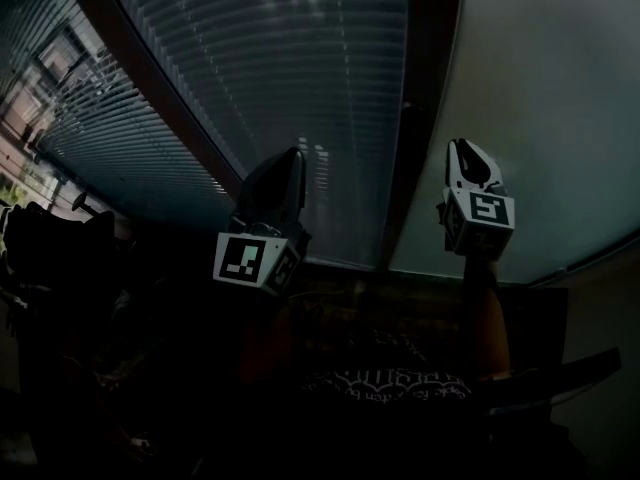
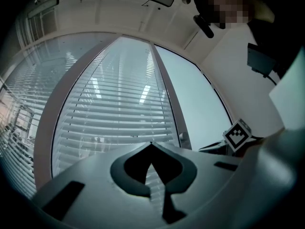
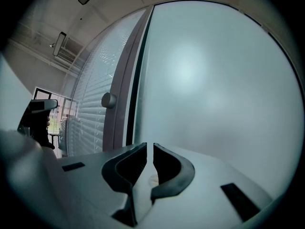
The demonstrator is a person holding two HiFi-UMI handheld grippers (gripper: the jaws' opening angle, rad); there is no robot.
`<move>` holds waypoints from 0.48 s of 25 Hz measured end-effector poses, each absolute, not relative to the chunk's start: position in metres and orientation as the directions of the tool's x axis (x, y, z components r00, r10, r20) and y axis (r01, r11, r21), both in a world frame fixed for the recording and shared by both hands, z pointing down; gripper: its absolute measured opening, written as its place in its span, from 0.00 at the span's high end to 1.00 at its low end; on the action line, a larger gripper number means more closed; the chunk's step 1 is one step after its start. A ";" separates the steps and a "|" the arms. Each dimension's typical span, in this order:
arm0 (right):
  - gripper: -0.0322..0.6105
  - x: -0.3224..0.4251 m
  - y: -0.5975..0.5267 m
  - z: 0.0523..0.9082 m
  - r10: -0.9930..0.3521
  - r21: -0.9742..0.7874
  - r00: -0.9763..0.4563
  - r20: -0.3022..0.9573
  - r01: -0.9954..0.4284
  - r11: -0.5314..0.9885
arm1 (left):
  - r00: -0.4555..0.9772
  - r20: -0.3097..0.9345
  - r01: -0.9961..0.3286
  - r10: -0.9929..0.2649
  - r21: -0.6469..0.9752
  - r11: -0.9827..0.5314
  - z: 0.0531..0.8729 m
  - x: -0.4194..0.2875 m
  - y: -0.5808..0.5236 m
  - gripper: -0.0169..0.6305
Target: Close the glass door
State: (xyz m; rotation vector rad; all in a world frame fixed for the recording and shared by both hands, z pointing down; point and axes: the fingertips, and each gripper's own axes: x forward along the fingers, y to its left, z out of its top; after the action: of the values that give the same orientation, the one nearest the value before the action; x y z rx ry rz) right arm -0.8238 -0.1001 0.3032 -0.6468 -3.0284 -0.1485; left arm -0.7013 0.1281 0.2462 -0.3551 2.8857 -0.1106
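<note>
My left tongs (image 2: 151, 146) are closed, tips meeting with nothing between them. My right tongs (image 3: 149, 149) stand a narrow slit apart and are likewise empty. That suits the job as I read it: a door gets pushed or hooked, not pinched, and near-closed jaws make a stiff, blunt end to press with. Both are held up side by side before the glazing, pointing roughly level at it and touching nothing that I can see. The glass door (image 3: 88, 104), as I take it, is the pane with the slatted blinds, bounded by a brown frame (image 3: 123, 89) that carries a round knob (image 3: 108, 99). It lies ahead of the left tongs and to the left of the right tongs. Right of the frame is a frosted panel (image 3: 214, 80), which fills most of the right tongs' outlook. A dark strip runs between frame and frosted panel, and I cannot tell whether it is an open gap or only a seal. So I can't judge how far the door has left to travel. My guess is that the knob is the place to work from.
</note>
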 end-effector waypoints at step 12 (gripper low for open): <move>0.95 -0.765 -0.122 0.269 0.417 0.097 -0.904 -0.095 0.408 0.908 | -0.931 -0.226 -0.272 -0.286 -0.095 0.958 0.261 -0.686 0.107 0.97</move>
State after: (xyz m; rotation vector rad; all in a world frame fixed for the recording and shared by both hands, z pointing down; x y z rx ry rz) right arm -0.7653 -0.1218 0.2686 -0.6897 -3.1789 -0.1213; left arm -0.6861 0.1065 0.2612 -0.4152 2.8712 -0.0906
